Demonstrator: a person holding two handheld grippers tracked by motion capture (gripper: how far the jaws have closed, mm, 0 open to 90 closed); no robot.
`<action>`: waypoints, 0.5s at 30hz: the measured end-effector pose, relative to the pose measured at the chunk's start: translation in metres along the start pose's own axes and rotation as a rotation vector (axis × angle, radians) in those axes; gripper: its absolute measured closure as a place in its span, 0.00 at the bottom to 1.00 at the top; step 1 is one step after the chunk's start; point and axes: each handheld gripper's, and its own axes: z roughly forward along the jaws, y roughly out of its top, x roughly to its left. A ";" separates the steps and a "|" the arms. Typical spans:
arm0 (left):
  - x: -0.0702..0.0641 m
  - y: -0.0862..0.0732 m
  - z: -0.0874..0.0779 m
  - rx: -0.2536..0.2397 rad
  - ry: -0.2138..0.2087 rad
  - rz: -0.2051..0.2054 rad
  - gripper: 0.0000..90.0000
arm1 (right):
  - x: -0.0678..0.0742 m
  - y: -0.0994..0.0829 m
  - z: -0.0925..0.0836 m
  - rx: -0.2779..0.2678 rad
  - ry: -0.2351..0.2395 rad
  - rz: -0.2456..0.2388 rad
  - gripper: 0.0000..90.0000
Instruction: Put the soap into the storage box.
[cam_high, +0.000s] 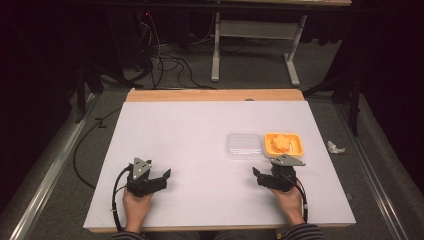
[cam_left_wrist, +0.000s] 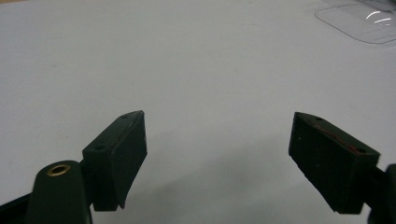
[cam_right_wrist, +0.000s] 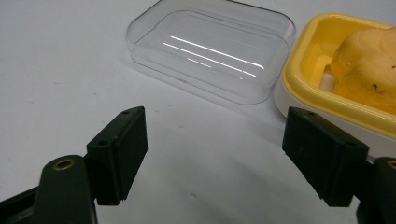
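Note:
A clear plastic lid (cam_high: 244, 145) lies flat on the white table (cam_high: 200, 130), right of the middle. Touching its right side is a yellow dish (cam_high: 298, 145) holding an orange, lumpy, flower-shaped piece (cam_high: 281, 142). My right gripper (cam_high: 259, 176) rests just in front of them, open with nothing between its jaws. In the right gripper view the lid (cam_right_wrist: 210, 51) and the dish (cam_right_wrist: 303, 60) with the orange piece (cam_right_wrist: 369, 60) lie just past the right gripper (cam_right_wrist: 215, 112). My left gripper (cam_high: 165, 177) sits at the near left, open and empty. Beyond the left gripper (cam_left_wrist: 218, 116) the lid's corner (cam_left_wrist: 359, 21) shows.
A wooden strip (cam_high: 215, 95) runs along the table's far edge. A crumpled white scrap (cam_high: 335, 147) lies on the floor to the right. Cables (cam_high: 170, 65) and a metal table frame (cam_high: 255, 30) stand beyond. Bare white surface spreads between the two grippers.

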 end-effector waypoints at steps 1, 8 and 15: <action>0.000 0.000 0.000 0.000 0.000 0.000 0.22 | 0.000 0.000 0.000 0.002 0.000 -0.006 0.25; 0.000 0.000 0.000 0.000 0.000 0.000 0.22 | 0.001 -0.003 0.003 0.001 -0.019 -0.028 0.25; 0.000 0.000 0.000 0.000 0.000 0.001 0.22 | 0.005 -0.007 0.005 -0.005 -0.013 -0.055 0.25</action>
